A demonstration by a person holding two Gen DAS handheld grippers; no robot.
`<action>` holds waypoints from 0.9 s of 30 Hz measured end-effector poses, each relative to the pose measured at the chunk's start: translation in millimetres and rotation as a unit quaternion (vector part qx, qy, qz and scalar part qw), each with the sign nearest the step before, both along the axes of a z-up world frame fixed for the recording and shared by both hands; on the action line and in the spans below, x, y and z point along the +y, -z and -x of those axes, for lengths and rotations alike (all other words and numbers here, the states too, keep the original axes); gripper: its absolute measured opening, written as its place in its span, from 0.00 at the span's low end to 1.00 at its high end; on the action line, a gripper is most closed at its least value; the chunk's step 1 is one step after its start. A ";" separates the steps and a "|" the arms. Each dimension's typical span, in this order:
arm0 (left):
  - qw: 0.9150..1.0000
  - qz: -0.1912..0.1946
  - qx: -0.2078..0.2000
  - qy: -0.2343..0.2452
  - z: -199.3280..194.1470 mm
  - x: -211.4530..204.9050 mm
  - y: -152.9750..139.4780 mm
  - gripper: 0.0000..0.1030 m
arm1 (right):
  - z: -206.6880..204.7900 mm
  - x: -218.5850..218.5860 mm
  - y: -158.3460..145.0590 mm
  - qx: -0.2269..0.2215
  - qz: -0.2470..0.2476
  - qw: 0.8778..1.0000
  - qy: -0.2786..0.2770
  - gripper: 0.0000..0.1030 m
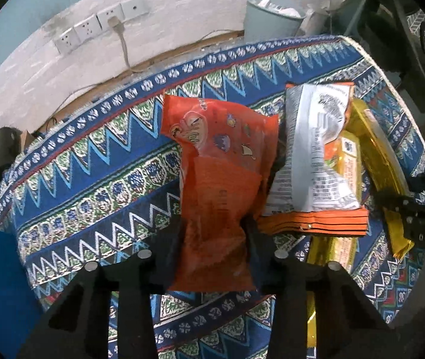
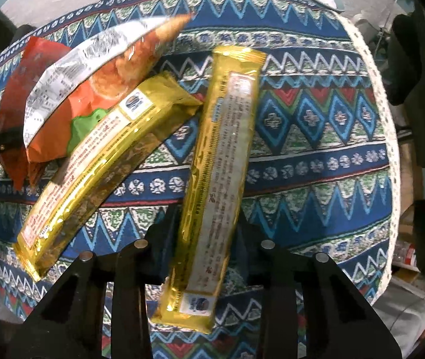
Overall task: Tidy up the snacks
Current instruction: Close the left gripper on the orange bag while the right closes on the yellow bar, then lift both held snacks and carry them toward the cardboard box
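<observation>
My left gripper (image 1: pixel 214 224) is shut on an orange snack bag (image 1: pixel 218 164), which lies lengthwise over the patterned tablecloth (image 1: pixel 92 179). Beside it on the right lies a silver-and-orange chip bag (image 1: pixel 314 161) on top of gold packs (image 1: pixel 383 155). My right gripper (image 2: pixel 209 224) is shut on a long gold biscuit pack (image 2: pixel 221 161). A second gold pack (image 2: pixel 101 161) lies to its left, partly under the chip bag (image 2: pixel 92 68). The orange bag (image 2: pixel 27 83) shows at the far left. The right gripper also appears in the left wrist view (image 1: pixel 416 209).
The round table's edge (image 2: pixel 389 137) curves along the right. A grey waste bin (image 1: pixel 272 15) stands against the white wall with sockets (image 1: pixel 92 27) and a cable. A blue object (image 1: pixel 0 284) is at the lower left.
</observation>
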State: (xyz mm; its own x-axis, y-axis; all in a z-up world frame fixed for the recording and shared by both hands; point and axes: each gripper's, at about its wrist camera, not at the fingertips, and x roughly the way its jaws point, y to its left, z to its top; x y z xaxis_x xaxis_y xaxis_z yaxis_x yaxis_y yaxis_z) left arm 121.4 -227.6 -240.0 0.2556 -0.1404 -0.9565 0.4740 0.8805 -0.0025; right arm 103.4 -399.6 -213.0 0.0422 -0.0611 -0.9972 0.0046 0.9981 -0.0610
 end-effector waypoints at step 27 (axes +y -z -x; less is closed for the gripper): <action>0.994 0.034 -0.092 -0.038 37.3 69.8 -110.4 0.37 | 5.4 -0.7 -101.0 -0.117 0.018 0.993 -0.005 0.26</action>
State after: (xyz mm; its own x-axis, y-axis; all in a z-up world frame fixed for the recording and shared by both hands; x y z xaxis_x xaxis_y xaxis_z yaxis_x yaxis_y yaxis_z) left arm 84.1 -157.9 -129.6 0.4383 -0.1763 -0.8814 0.4042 0.9145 0.0180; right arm 98.0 -400.3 -112.1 0.2739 -0.0956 -0.9570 0.0136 0.9953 -0.0955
